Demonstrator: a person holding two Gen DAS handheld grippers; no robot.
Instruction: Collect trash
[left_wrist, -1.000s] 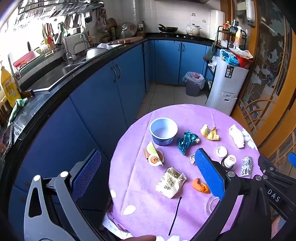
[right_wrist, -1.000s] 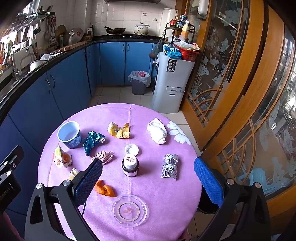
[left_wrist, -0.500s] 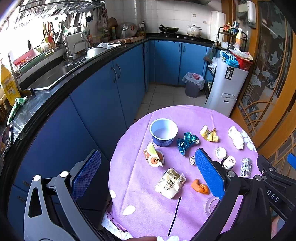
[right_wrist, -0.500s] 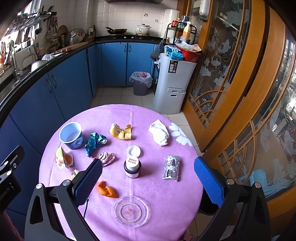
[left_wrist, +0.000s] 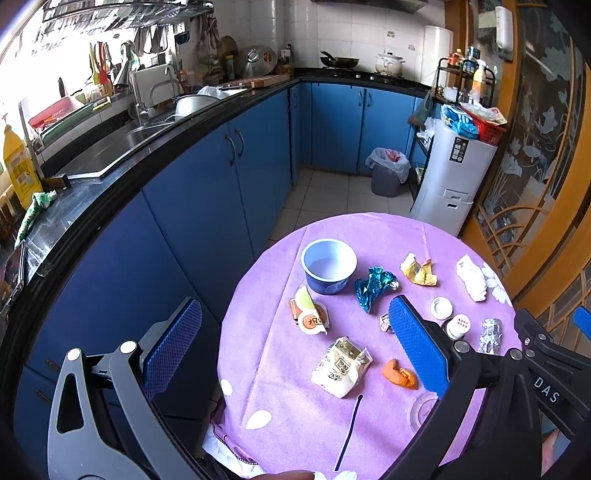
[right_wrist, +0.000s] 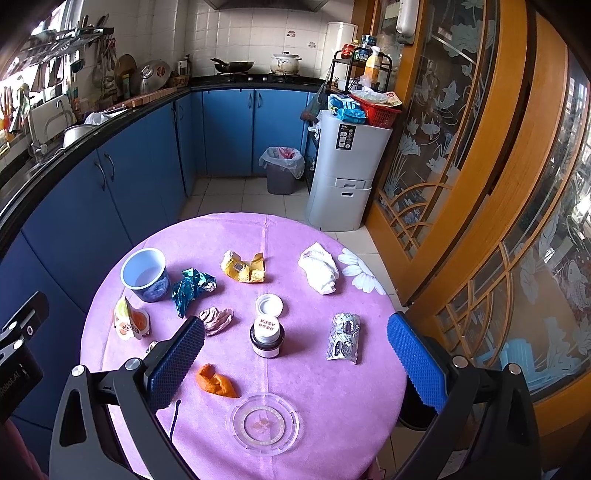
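Trash lies scattered over a round purple table (right_wrist: 369, 387): a teal wrapper (right_wrist: 190, 288), a yellow wrapper (right_wrist: 243, 267), a white tissue (right_wrist: 319, 267), a pink wrapper (right_wrist: 218, 319), crumpled foil (right_wrist: 343, 338) and an orange peel (right_wrist: 216, 382). In the left wrist view a white snack bag (left_wrist: 341, 367) and a peeled-lid packet (left_wrist: 310, 314) lie nearer the table's left side. My left gripper (left_wrist: 294, 306) hovers open above that side. My right gripper (right_wrist: 295, 323) hangs open over the front of the table. Neither holds anything.
A blue cup (right_wrist: 146, 275), a small open bottle (right_wrist: 266, 336) with its cap (right_wrist: 269, 305) and a clear round lid (right_wrist: 264, 422) also stand on the table. A lined trash bin (right_wrist: 281, 173) sits on the floor by the blue cabinets, next to a grey appliance (right_wrist: 347, 177).
Both views have shifted only slightly. Nothing on the table has moved and both grippers stay open.
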